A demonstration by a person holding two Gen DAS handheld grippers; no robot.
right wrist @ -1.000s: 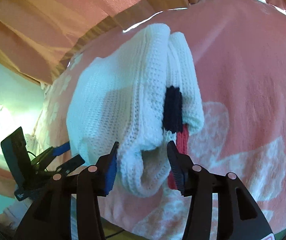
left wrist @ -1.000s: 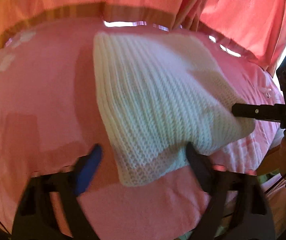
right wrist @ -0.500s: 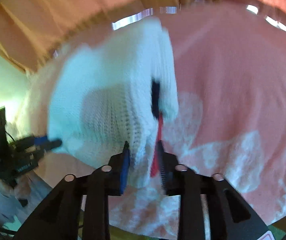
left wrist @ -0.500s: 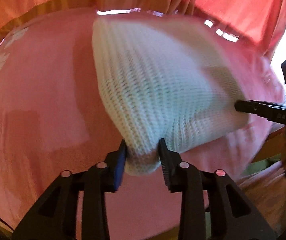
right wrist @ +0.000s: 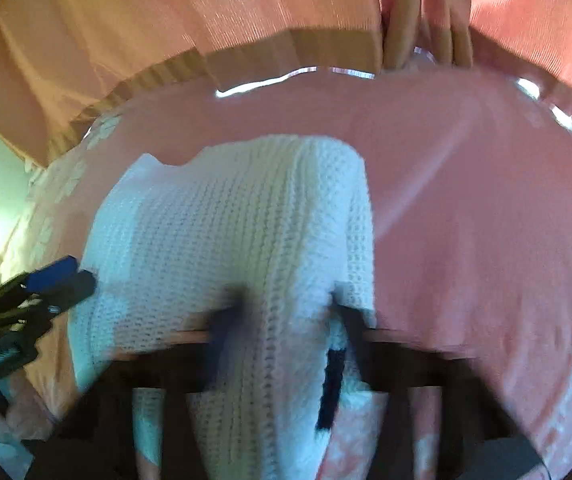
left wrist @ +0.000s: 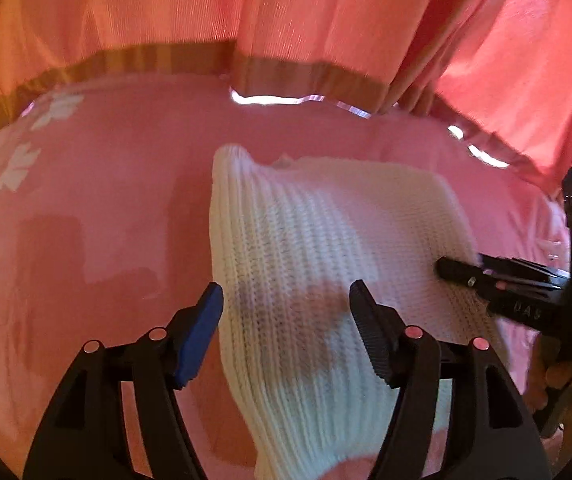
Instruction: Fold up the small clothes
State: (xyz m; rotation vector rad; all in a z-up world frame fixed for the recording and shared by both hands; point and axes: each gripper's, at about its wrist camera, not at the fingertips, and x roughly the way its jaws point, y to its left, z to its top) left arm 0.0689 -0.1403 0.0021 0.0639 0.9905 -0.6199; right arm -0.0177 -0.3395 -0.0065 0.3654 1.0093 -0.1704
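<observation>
Half a second ago both my jaws were pinched on the near edge of the white knitted garment; now they stand apart on either side of it, and the knit lies lower and flatter on the pink bedspread.

At lower left of the left wrist view, my left gripper is spread wide, its blue pad off the knit's left edge, nothing held. The garment fills the centre to lower right of that frame. At right, my right gripper reaches in from the side, its tips at the garment's right edge.

In the right wrist view the right gripper is blurred, yet its jaws look parted, straddling a raised ridge of knit with a dark stripe just right of it.

My worry: the thick fold looks springy and could roll open once released, and a pad brushing the loose stitches may snag and drag a layer askew.
</observation>
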